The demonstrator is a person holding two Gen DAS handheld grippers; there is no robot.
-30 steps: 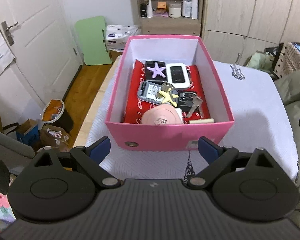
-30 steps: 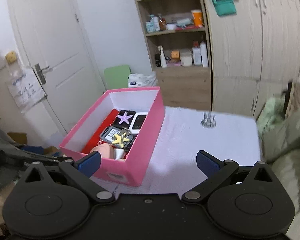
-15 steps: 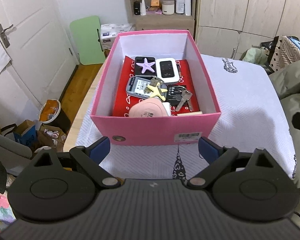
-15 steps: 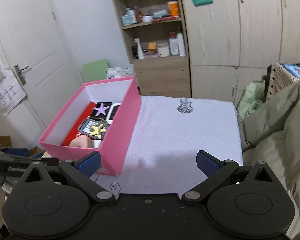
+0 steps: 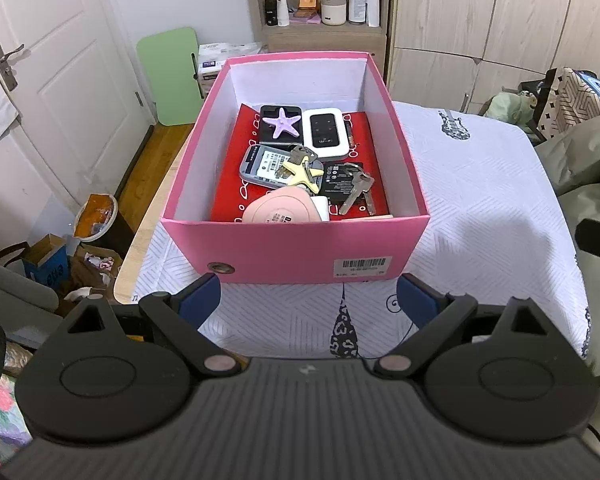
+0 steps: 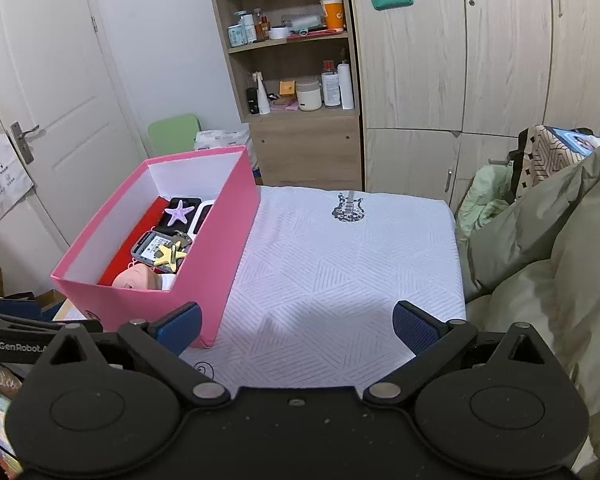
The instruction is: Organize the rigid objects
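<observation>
Fingers of the left gripper (image 5: 308, 300) and right gripper (image 6: 296, 322) are spread, holding nothing. Box (image 5: 300, 248) sits at 12 o'clock of the left one, on the counter (image 5: 480, 184), packed. Best reach in from above, taking the keys (image 5: 356, 192) without nudging the walls.

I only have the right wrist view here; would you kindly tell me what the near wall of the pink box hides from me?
Observer: A bunch of keys lies on a black card beside the yellow starfish.
Operator: Thank you. Is the white device whole?
Observer: Yes, the white device lies flat next to the purple starfish.
Operator: And the left gripper?
Observer: The left gripper is open, just short of the pink box.
</observation>
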